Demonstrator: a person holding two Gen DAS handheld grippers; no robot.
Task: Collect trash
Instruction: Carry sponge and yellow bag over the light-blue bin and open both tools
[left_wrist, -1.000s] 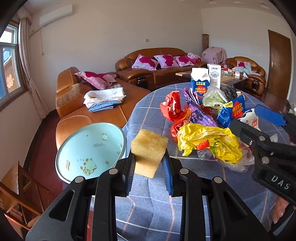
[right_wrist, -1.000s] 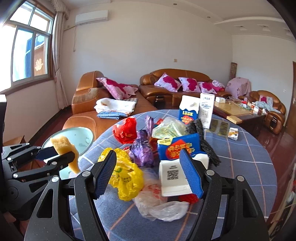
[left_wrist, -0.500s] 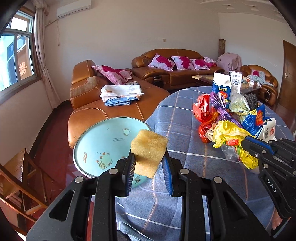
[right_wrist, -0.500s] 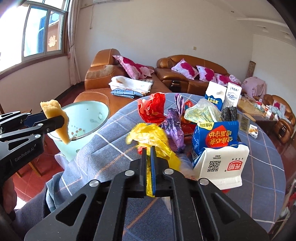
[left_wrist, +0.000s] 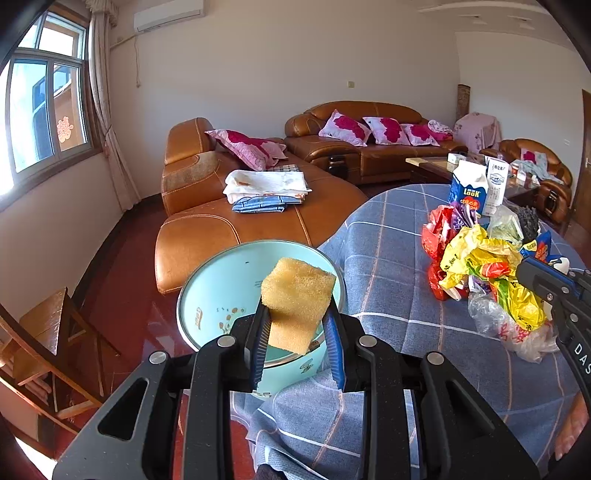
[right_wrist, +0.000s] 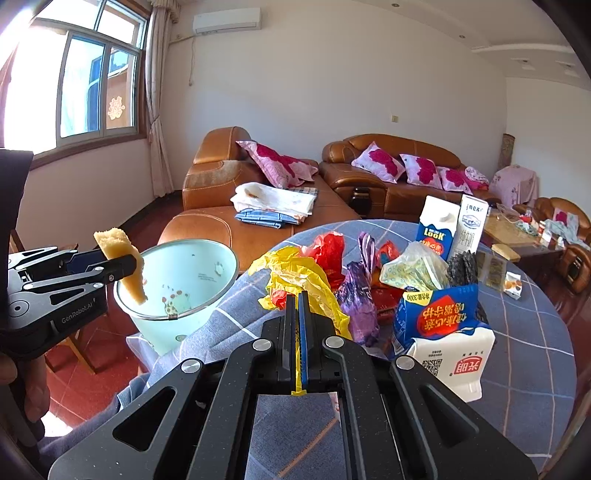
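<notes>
My left gripper (left_wrist: 297, 325) is shut on a yellow sponge (left_wrist: 295, 295) and holds it above the open mouth of the light blue trash bin (left_wrist: 207, 295), which stands beside the table. The same sponge (right_wrist: 122, 258) and bin (right_wrist: 192, 295) show in the right wrist view. My right gripper (right_wrist: 298, 306) is shut on a yellow plastic bag (right_wrist: 295, 273), lifted off the pile; it also shows in the left wrist view (left_wrist: 480, 258). Red (right_wrist: 328, 251) and purple (right_wrist: 358, 295) bags, a blue pouch (right_wrist: 439, 314) and a white carton (right_wrist: 454, 362) lie in the pile.
The round table has a blue checked cloth (right_wrist: 517, 369). Two milk cartons (right_wrist: 436, 229) stand at its far side. Brown leather sofas (left_wrist: 258, 221) with pillows and folded laundry stand behind. A wooden chair (left_wrist: 48, 332) stands left of the bin.
My left gripper carried the sponge leftwards from over the table to over the bin. My right gripper closed on the yellow bag and lifted it.
</notes>
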